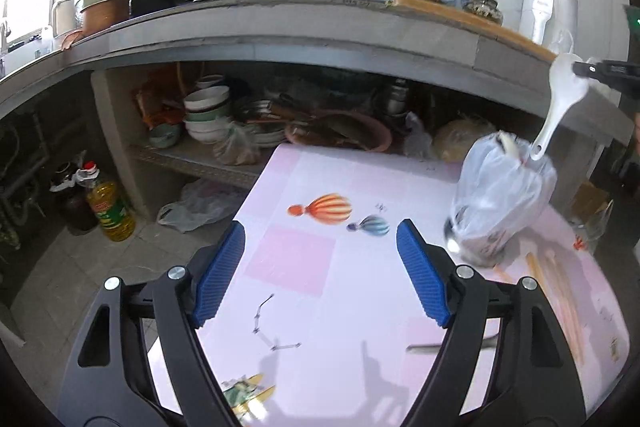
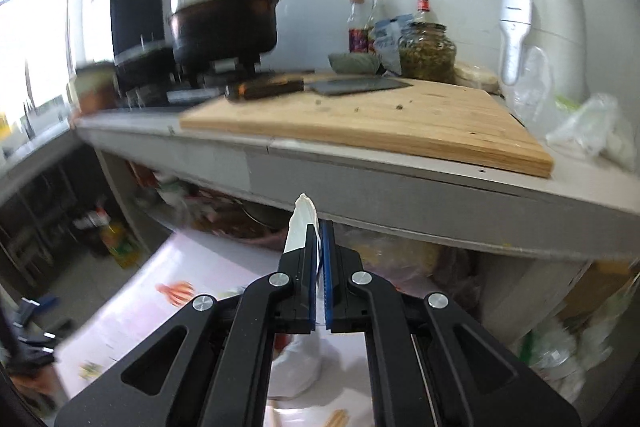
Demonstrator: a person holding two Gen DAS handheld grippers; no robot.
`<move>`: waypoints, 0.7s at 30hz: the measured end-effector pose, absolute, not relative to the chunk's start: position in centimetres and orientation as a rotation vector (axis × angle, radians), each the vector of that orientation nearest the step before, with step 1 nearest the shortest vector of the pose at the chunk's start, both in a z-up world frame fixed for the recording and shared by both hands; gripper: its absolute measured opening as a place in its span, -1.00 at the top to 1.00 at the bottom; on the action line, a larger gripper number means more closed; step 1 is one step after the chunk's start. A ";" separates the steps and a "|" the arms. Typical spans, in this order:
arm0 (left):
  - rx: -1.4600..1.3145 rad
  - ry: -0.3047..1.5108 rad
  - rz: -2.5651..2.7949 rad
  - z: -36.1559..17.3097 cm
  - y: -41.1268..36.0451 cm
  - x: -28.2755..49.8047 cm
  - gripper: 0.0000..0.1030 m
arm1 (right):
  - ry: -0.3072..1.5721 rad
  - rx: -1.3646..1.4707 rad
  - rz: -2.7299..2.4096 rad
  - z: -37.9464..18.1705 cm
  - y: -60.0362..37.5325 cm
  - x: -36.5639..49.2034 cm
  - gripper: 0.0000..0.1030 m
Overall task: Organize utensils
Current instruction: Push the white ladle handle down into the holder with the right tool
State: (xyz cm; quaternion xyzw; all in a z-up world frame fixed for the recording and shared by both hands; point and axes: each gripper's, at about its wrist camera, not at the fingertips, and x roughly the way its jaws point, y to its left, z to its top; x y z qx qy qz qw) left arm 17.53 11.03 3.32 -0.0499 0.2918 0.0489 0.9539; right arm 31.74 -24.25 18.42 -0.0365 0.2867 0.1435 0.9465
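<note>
My left gripper (image 1: 322, 269) is open above the pink balloon-print tablecloth (image 1: 304, 187), with nothing between its blue pads. At the right of the left wrist view a container wrapped in a clear plastic bag (image 1: 502, 203) stands on the table, blurred. Above it hangs a white ceramic spoon (image 1: 558, 107), bowl up and handle slanting down toward the bag, with my right gripper (image 1: 592, 70) shut on it. In the right wrist view the right gripper (image 2: 320, 231) pinches the spoon (image 2: 299, 227), whose white end sticks up past the left finger. Wooden chopsticks (image 1: 560, 299) lie on the cloth at the right.
A concrete counter (image 1: 280, 23) runs behind the table with pots on a stove, sauce bottles, a wooden cutting board (image 2: 380, 115) and a white appliance (image 2: 540, 27). Bowls (image 1: 206, 115) and plates crowd the shelf underneath. An oil bottle (image 1: 110, 211) stands on the floor at left.
</note>
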 end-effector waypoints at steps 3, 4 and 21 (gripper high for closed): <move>-0.098 0.593 0.115 2.8 11.4 16.8 -0.44 | 0.604 -0.142 0.283 16.9 -22.9 32.9 0.94; -0.100 0.589 0.120 2.6 11.6 16.4 -0.44 | 0.609 -0.165 0.279 16.4 -22.4 33.1 0.94; -0.064 0.576 0.106 1.6 11.2 15.2 -0.44 | 0.707 -0.288 0.335 10.7 -17.7 34.5 0.93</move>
